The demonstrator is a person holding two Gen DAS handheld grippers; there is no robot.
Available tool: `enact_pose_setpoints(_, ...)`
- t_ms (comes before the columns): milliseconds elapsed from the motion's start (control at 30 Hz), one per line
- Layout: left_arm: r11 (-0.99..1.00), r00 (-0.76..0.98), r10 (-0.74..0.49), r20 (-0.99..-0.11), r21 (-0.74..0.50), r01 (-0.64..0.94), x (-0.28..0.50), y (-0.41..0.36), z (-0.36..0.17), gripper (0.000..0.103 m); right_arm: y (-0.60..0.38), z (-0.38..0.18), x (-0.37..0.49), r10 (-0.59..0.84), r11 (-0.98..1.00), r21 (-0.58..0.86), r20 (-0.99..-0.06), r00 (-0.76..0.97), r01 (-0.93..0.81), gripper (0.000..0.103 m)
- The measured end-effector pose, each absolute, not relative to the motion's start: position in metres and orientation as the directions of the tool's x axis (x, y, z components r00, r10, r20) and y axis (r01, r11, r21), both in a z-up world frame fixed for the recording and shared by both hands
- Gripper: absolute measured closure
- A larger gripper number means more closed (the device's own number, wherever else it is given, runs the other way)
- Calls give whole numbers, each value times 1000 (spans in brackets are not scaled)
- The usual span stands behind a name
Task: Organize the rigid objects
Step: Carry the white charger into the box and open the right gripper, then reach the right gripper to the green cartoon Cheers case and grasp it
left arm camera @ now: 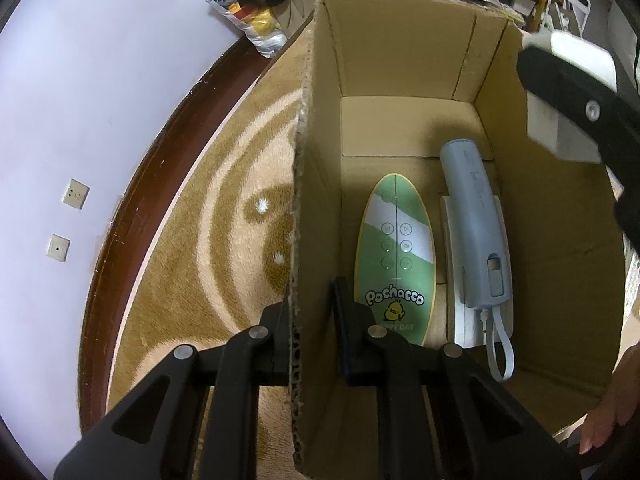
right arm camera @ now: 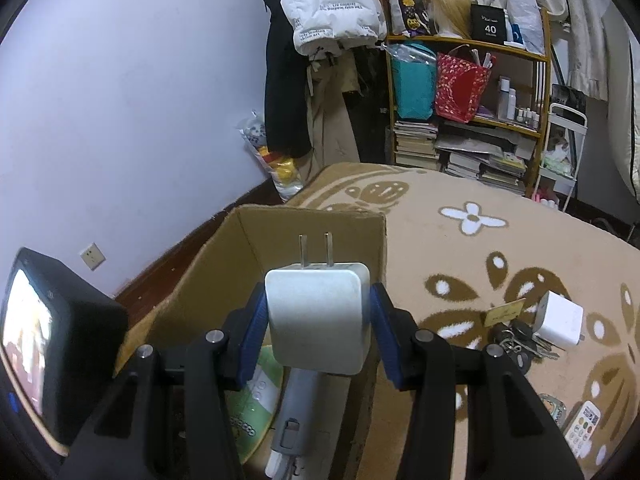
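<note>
Floor setup: tan carpet (right arm camera: 460, 264) with brown-and-white flower pattern, dark wood baseboard (left arm camera: 132, 216) along a pale lilac wall (left arm camera: 100, 80) with two sockets. Wooden shelf (right arm camera: 468, 120) at 1 o'clock in right wrist view, stacked with books, a teal bag, a red gift bag, small bottles. Coats and a white printed puffer jacket (right arm camera: 332, 4) hanging at 12.

Open cardboard box (left arm camera: 400, 52) on carpet, flaps up. Inside, on the bottom: green-and-white oval remote (left arm camera: 394, 260) marked "Pochacco" with yellow chick, lying flat; just beside it toward 3 o'clock a grey-blue cylindrical gadget (left arm camera: 476, 232) with looped strap, resting on a white flat item.

Left gripper (left arm camera: 310, 316): jaws narrow, pinching left box wall, one finger outside, one inside.

Right gripper (right arm camera: 318, 324): blue-padded jaws holding white square charger (right arm camera: 318, 316), two flat prongs pointing away, over box opening; seen at 2 o'clock in left wrist view.

Loose on carpet at 4 o'clock, right wrist view: second white charger (right arm camera: 558, 320), key bunch (right arm camera: 516, 340) with tan tag touching it, small white remote (right arm camera: 582, 428) with coloured buttons.
</note>
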State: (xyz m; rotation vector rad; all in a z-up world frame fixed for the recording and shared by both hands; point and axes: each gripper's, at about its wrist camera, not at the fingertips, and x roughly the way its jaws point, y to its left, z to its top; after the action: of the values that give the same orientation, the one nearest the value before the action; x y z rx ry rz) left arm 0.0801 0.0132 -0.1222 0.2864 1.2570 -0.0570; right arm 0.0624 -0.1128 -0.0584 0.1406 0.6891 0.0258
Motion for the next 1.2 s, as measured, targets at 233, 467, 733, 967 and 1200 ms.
enact_pose_setpoints(233, 963, 318, 110, -942, 180, 198, 79, 17, -120, 90, -113, -51, 59, 57, 993, 114, -620, 782, 18, 50)
enact_pose_setpoints(467, 964, 316, 111, -942, 179, 197, 78, 20, -119, 89, -123, -45, 51, -14, 993, 82, -604, 797, 80, 23)
enact_pose_setpoints(733, 963, 316, 118, -941, 186, 195, 79, 19, -120, 89, -165, -50, 55, -92, 977, 94, -628, 773, 192, 12)
enact_pose_setpoints(967, 963, 313, 120, -942, 187, 192, 81, 19, -121, 88, -215, -75, 39, -165, 928, 141, -676, 719, 345, 12)
enact_pose_setpoints(1200, 959, 319, 129, -939, 200, 201, 78, 15, -121, 88, -252, -104, 14, -223, 864, 154, -738, 637, 480, 12)
